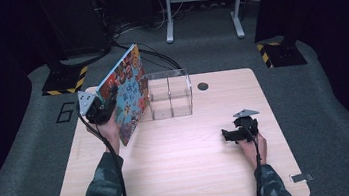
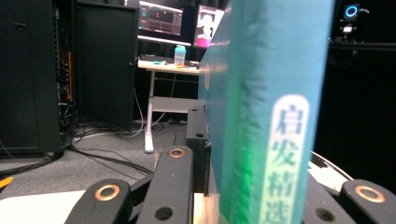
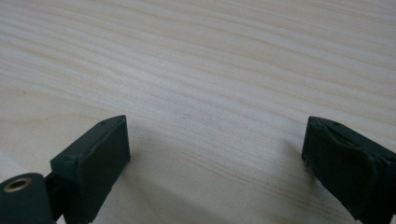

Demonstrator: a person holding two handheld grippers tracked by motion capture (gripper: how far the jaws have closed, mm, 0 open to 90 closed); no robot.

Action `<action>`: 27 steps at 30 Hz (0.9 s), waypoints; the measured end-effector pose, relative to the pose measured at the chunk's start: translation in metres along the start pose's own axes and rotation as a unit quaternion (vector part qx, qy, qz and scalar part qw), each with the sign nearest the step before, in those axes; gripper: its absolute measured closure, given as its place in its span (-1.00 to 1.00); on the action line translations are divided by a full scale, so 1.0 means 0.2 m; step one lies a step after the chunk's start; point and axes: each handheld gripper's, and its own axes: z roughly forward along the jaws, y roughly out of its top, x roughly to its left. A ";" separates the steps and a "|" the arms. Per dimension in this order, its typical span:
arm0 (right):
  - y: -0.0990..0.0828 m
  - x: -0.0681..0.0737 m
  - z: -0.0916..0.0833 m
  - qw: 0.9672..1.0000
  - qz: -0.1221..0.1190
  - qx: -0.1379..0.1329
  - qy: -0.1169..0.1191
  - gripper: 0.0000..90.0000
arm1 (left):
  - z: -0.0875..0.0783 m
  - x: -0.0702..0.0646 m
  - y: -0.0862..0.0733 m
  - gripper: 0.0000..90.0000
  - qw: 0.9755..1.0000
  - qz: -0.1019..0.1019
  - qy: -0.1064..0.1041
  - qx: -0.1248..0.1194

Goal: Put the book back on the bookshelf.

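Note:
A book (image 1: pixel 129 91) with a busy, colourful cover stands tilted on its lower corner at the left of the wooden table (image 1: pixel 187 177). My left gripper (image 1: pixel 106 109) is shut on the book's left edge. In the left gripper view the teal spine (image 2: pixel 261 116) with white characters rises between the black jaws, one finger (image 2: pixel 196 135) pressed against its left face. A clear plastic box (image 1: pixel 169 93) with two compartments sits just right of the book. My right gripper (image 1: pixel 227 135) rests low at the table's right with its jaws pointing left. It stands open (image 3: pixel 215 149) over bare wood.
A dark round hole (image 1: pixel 203 86) lies in the tabletop behind the box. Stand bases with yellow-black stripes (image 1: pixel 64 81) (image 1: pixel 278 52) sit on the grey floor beyond the table, and a white desk frame (image 1: pixel 201 4) stands farther back.

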 end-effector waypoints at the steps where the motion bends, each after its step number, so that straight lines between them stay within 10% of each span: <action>1: 0.00 0.00 0.00 1.000 0.000 -0.001 -0.001 -0.85 | 0.00 0.00 0.00 0.80 1.000 -0.001 0.000 -0.002; 17: 0.00 0.00 0.00 1.000 -0.006 0.001 0.003 -0.83 | -0.05 0.01 -0.12 0.78 0.999 -0.032 0.015 -0.027; 27: 0.00 0.00 -0.01 1.000 -0.008 0.002 0.004 -0.83 | -0.11 0.05 -0.11 0.68 0.998 -0.054 -0.013 0.004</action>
